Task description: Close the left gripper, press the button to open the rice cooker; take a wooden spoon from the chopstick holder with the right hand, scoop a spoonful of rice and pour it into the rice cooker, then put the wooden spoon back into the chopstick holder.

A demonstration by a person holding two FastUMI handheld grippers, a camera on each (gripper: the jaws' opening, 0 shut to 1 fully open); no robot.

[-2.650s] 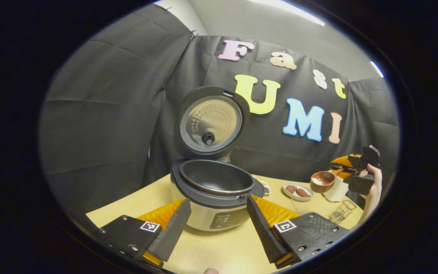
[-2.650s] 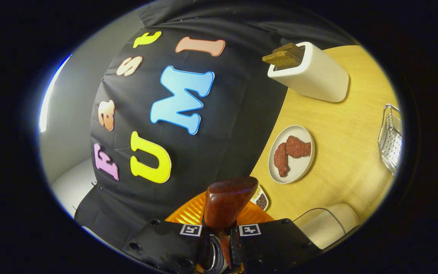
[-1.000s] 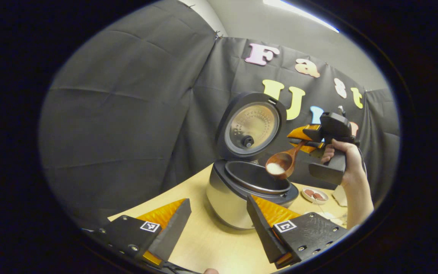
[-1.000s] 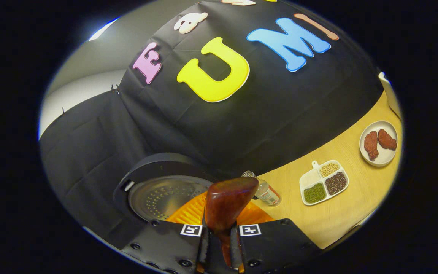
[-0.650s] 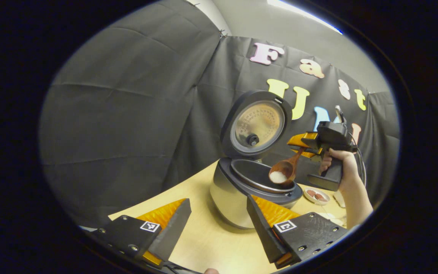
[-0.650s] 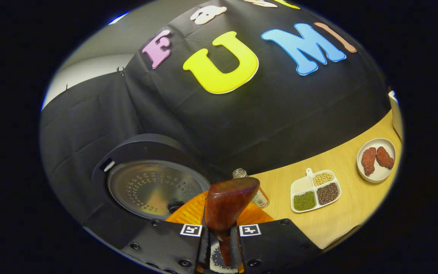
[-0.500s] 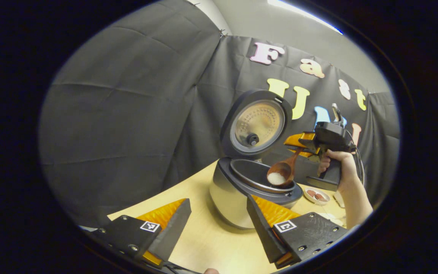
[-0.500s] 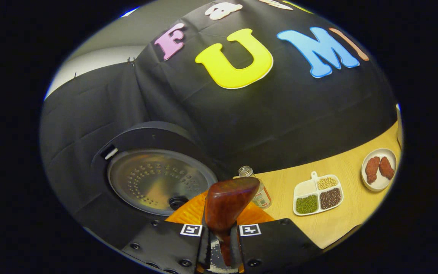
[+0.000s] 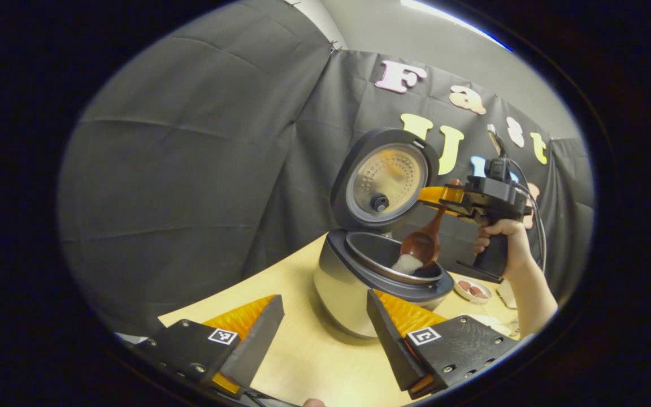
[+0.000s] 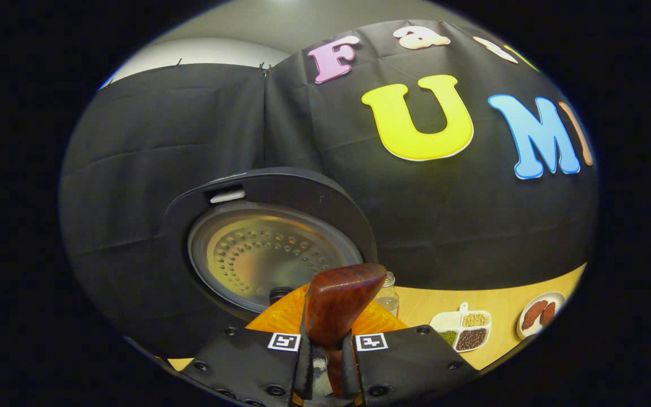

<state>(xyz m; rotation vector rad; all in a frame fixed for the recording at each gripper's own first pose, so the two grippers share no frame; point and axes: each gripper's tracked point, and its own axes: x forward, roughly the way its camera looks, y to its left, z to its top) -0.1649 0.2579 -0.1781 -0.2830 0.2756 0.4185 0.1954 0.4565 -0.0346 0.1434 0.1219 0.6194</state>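
Left gripper view: our left gripper (image 9: 321, 333) is hanging low over the table (image 9: 314, 373) with its fingers spread, gripping nothing. The rice cooker (image 9: 379, 265) is sitting ahead with its lid (image 9: 385, 180) standing open. Our right gripper (image 9: 455, 200), held in a hand (image 9: 500, 237), is tipping the wooden spoon (image 9: 422, 243) bowl-down over the pot, and rice (image 9: 407, 264) is spilling from it.

Right gripper view: our right gripper (image 10: 328, 362) is pinching the wooden spoon (image 10: 339, 308) handle between both fingers. The lid (image 10: 272, 249) is close ahead. A small jar (image 10: 386, 297), a divided grain tray (image 10: 464, 330) and a plate (image 10: 540, 314) are sitting on the table (image 10: 506, 305) to the right.
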